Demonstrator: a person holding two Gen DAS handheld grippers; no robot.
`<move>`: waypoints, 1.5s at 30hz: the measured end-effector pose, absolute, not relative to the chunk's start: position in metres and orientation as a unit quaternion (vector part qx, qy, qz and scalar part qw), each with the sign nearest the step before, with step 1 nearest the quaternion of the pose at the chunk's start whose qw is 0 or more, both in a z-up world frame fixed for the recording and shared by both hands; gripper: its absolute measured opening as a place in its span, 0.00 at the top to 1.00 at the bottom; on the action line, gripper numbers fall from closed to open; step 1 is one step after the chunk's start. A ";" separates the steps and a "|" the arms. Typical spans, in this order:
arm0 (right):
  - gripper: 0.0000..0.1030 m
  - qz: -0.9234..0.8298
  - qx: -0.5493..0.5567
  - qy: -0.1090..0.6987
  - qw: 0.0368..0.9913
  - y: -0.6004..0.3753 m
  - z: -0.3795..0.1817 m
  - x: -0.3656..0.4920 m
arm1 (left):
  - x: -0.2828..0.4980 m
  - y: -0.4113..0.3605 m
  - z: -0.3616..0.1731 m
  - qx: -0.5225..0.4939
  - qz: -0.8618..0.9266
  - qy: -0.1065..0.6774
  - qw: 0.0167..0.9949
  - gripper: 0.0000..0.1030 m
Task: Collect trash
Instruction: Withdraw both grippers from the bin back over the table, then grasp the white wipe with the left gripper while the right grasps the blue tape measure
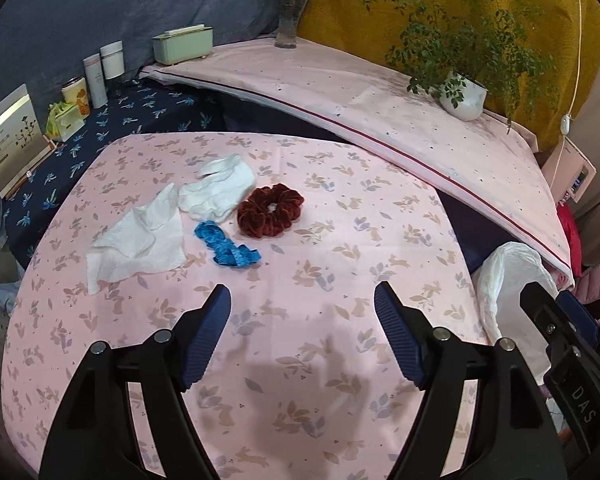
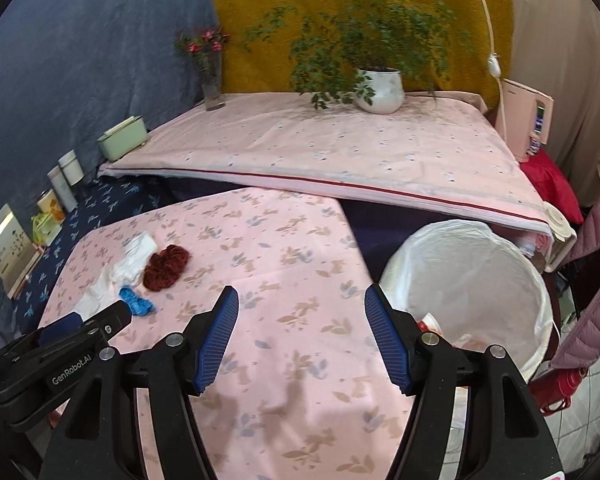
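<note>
On the pink floral tablecloth (image 1: 300,360) lie a flat white paper napkin (image 1: 138,238), a crumpled white tissue (image 1: 218,190), a blue scrunchie (image 1: 226,246) and a dark red scrunchie (image 1: 270,210). My left gripper (image 1: 302,300) hovers open in front of them, nothing between its blue pads. The same heap shows at the left of the right wrist view, with the red scrunchie (image 2: 166,266) and blue scrunchie (image 2: 136,300). My right gripper (image 2: 300,300) is open and empty over the cloth, beside a bin lined with a white bag (image 2: 468,276) holding some trash.
A raised pink-covered surface (image 1: 380,112) behind the table carries a potted plant (image 1: 462,98), a flower vase (image 1: 288,24) and a green box (image 1: 183,44). Tins and cartons (image 1: 76,98) line the left on dark blue cloth. A puffy jacket (image 2: 596,280) hangs at right.
</note>
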State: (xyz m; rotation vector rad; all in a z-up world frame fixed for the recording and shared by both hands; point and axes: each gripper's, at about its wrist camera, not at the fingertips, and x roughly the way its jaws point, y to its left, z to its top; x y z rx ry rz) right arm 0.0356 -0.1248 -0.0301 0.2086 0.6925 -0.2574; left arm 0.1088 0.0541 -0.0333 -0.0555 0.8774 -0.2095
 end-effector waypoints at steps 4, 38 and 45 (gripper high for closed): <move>0.38 -0.108 0.089 0.344 0.929 -0.101 -0.032 0.045 | 0.114 0.078 -0.036 -0.033 -0.085 0.425 0.901 0.32; 0.38 0.019 0.068 0.447 0.892 0.044 -0.131 0.195 | 0.227 0.254 -0.140 -0.092 0.019 0.496 0.863 0.11; 0.41 0.025 0.069 0.464 0.883 0.049 -0.152 0.217 | 0.238 0.240 -0.155 -0.082 0.004 0.502 0.861 0.13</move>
